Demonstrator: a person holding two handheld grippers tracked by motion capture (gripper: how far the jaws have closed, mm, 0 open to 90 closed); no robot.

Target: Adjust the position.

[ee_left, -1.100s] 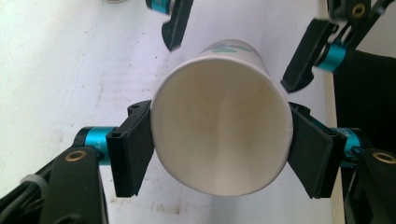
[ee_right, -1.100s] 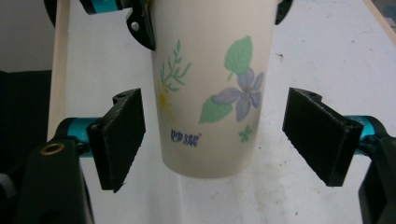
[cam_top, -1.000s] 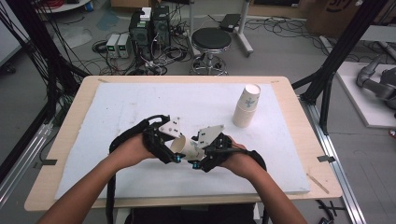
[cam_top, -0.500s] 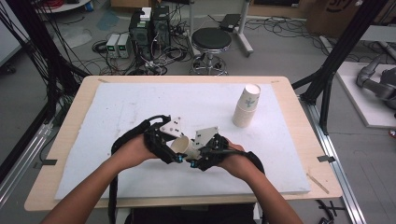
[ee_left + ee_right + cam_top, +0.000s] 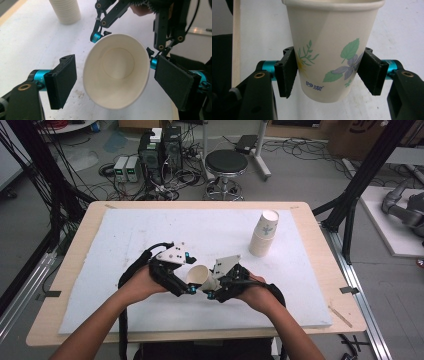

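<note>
A white paper cup (image 5: 200,277) with a flower print lies on its side just above the white board, between my two grippers. My right gripper (image 5: 329,75) has just been closing, and its pads (image 5: 287,75) press the cup's (image 5: 329,50) lower wall from both sides. My left gripper (image 5: 119,82) faces the cup's open mouth (image 5: 116,72). Its jaws have just been opening and now stand a little clear of the rim on each side. From above, the left gripper (image 5: 192,282) and the right gripper (image 5: 212,289) meet at the cup.
A stack of paper cups (image 5: 264,234) stands upright at the back right of the white foam board (image 5: 150,230), and shows again as the stack (image 5: 65,11) beyond the held cup. The board lies on a wooden table (image 5: 320,270). A stool and cables are on the floor behind.
The right gripper's jaws have shut on the cup's lower wall. The left gripper's jaws have spread off its rim. Both hands have stayed in place.
</note>
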